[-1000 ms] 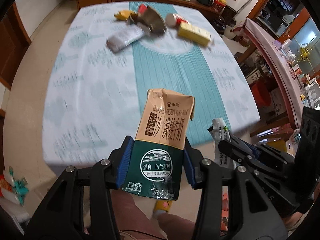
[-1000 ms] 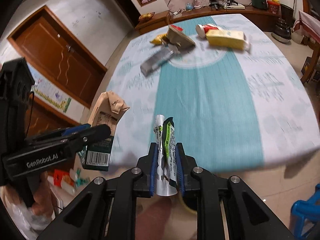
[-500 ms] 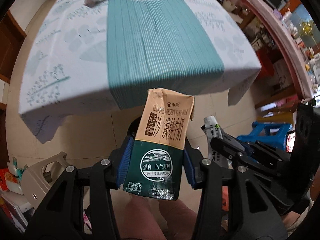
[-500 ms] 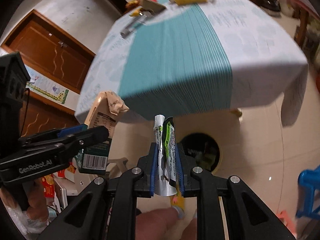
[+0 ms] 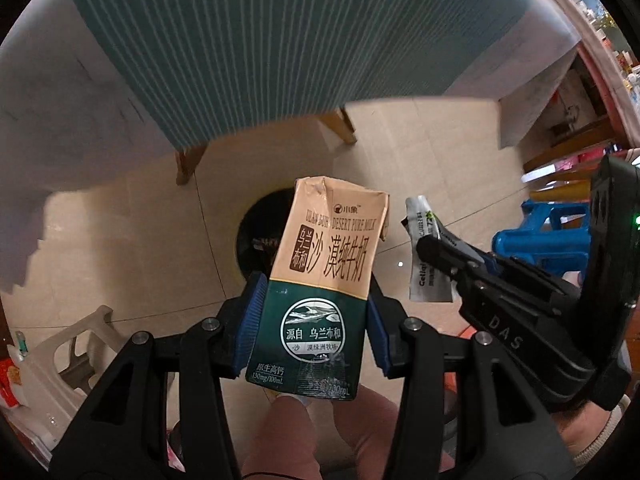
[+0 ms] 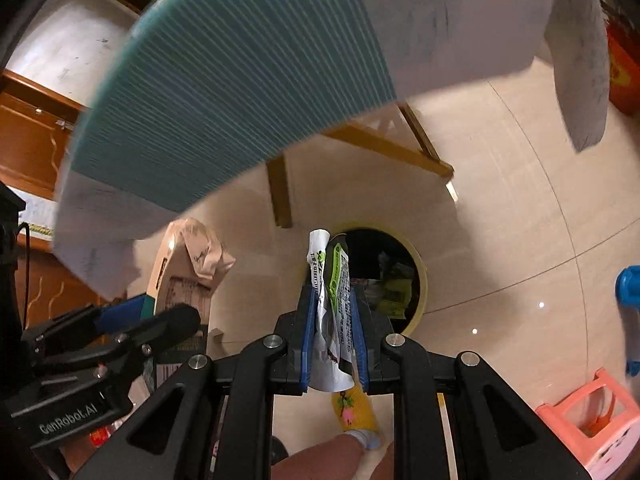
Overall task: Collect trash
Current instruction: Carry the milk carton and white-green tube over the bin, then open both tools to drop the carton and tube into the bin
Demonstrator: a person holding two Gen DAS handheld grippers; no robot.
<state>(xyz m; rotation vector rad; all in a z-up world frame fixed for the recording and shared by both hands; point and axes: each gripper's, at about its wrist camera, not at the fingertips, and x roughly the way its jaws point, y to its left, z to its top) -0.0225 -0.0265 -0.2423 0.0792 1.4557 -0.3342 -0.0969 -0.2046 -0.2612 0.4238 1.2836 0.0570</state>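
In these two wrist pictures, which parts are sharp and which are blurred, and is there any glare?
Left wrist view: the milk carton in the left tongs is sharp; the striped tablecloth is smeared. Right wrist view: the crumpled wrapper in the right tongs is sharp, the tablecloth streaks, and small glare dots sit on the floor tiles. Both views bend straight lines.

**Camera Placement: Two Wrist Views, Steeply Downward**

Left wrist view looks steeply down along its fingers at the tiled floor (image 5: 120, 216), close above the waste bin (image 5: 256, 236). Right wrist view faces likewise. Both share the bin (image 6: 416, 276), the table's cloth edge (image 6: 224, 92) and each other's gripper.
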